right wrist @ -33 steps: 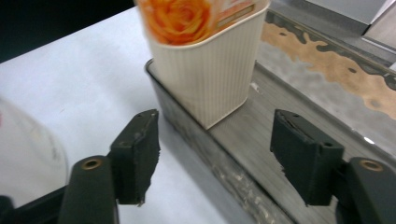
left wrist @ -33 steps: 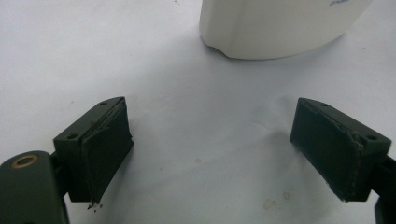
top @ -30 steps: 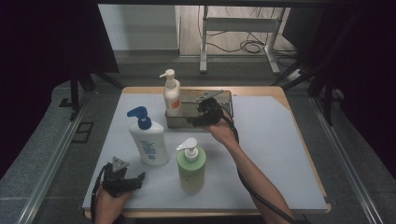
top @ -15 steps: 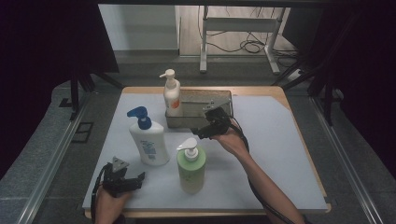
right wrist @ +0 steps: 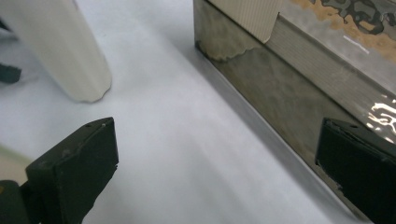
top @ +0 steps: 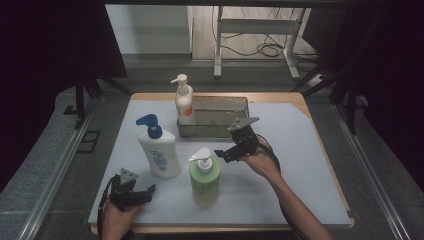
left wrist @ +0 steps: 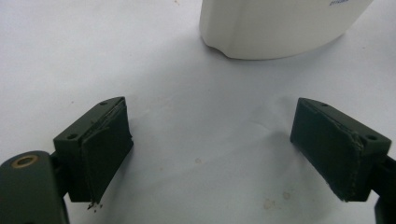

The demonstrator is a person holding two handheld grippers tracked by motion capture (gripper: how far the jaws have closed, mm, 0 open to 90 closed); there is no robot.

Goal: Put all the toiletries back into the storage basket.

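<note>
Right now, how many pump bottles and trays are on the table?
Pump bottles: 3 — the green bottle, the bottle with the blue pump, the bottle with the white pump standing in the tray
Trays: 1 — the metal tray
Total: 4

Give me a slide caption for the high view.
Right gripper, open, beside the green bottle near the tray; left gripper rests open on the mat.

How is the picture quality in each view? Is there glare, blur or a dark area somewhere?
High view: the white table is evenly lit, the surroundings nearly black. Left gripper view: the white bottle base is sharp, with soft shadows under it. Right gripper view: a bright glare spot on the metal tray wall, and the near jaws look slightly soft.
</note>
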